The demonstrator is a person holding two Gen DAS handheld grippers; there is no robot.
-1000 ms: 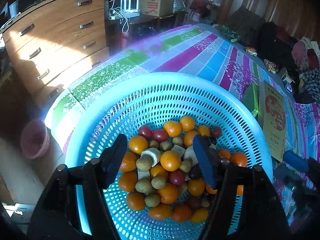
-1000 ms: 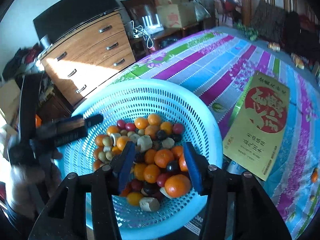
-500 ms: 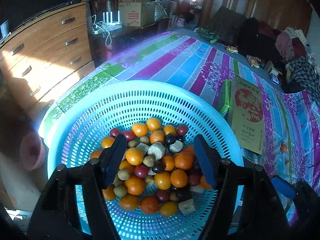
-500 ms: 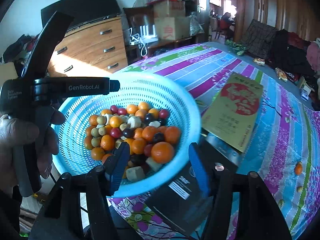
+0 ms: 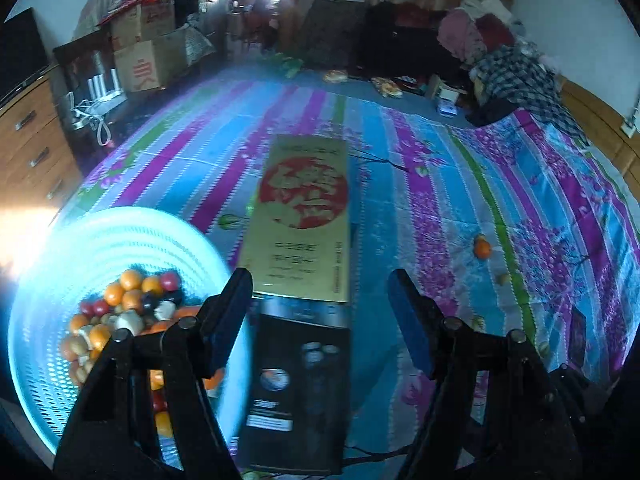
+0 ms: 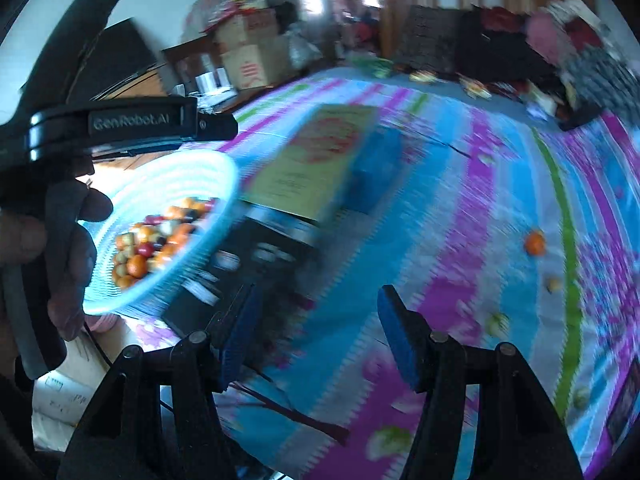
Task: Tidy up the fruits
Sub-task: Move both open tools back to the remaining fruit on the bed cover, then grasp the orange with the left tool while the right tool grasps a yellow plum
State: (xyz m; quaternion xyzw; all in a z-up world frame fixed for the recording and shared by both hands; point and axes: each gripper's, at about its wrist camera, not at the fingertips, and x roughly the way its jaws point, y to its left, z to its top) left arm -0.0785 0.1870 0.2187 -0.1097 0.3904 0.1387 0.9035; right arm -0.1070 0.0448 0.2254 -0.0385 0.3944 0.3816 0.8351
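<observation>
A light blue perforated basket [image 5: 100,236] holds several small oranges, red fruits and brownish fruits [image 5: 124,312] at the left; it also shows in the right wrist view [image 6: 176,176]. A loose orange [image 5: 482,247] lies on the striped cloth to the right, seen too in the right wrist view [image 6: 535,243], with small pale fruits [image 6: 553,284] near it. My left gripper [image 5: 320,308] is open and empty over the dark box. My right gripper [image 6: 316,332] is open and empty above the cloth. The left gripper's body [image 6: 120,124] shows at the left of the right wrist view.
A gold box with a red seal [image 5: 304,216] and a dark box [image 5: 296,392] lie beside the basket. The striped cloth [image 5: 420,208] covers the surface. A wooden dresser [image 5: 28,148], cardboard boxes [image 5: 144,56] and piled clothes [image 5: 504,56] stand beyond.
Both grippers have swung right, away from over the basket toward the boxes and the loose fruit on the cloth. Both stay open.
</observation>
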